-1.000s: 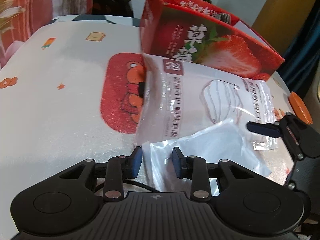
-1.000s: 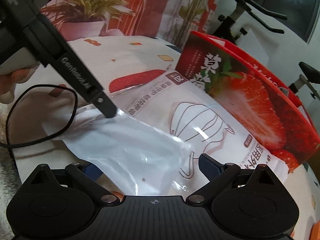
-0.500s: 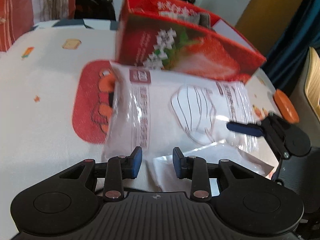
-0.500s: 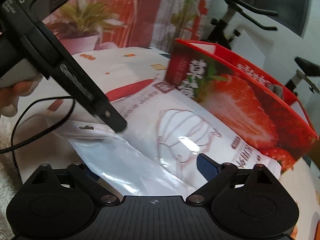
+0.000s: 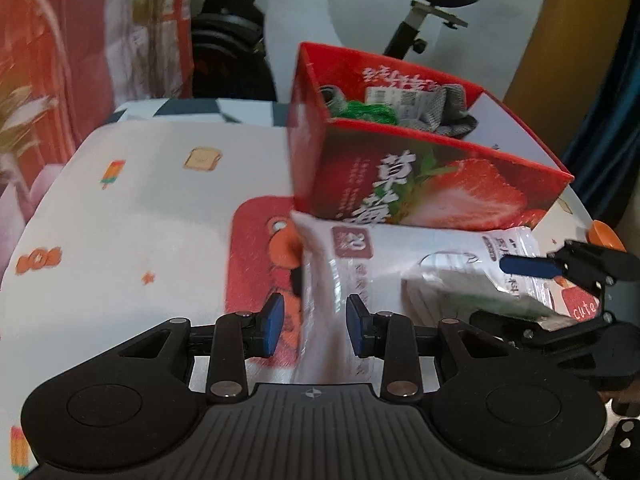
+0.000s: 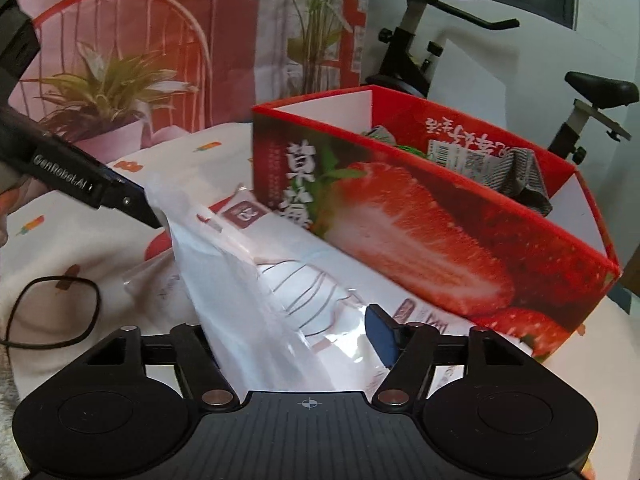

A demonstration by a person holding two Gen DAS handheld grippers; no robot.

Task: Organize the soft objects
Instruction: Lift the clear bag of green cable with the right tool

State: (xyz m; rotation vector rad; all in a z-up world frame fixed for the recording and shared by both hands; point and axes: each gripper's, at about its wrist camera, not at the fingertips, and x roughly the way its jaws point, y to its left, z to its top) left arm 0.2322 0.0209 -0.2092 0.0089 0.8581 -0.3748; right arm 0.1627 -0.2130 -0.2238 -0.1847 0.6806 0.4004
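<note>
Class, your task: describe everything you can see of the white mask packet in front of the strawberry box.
The mask packet is a soft, glossy white plastic pouch printed with a line drawing of a face mask, a maroon label and dark text. It slopes up against the front of the red strawberry box, crinkled and partly lifted off the patterned tablecloth. The left gripper straddles one end and the right gripper the other, both with jaws apart.

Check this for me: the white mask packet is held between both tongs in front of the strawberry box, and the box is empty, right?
Not quite. The strawberry box is not empty: the left wrist view shows grey cloth and something green inside. The rest holds: the mask packet sits between the left tongs and right tongs, in front of the box.
</note>
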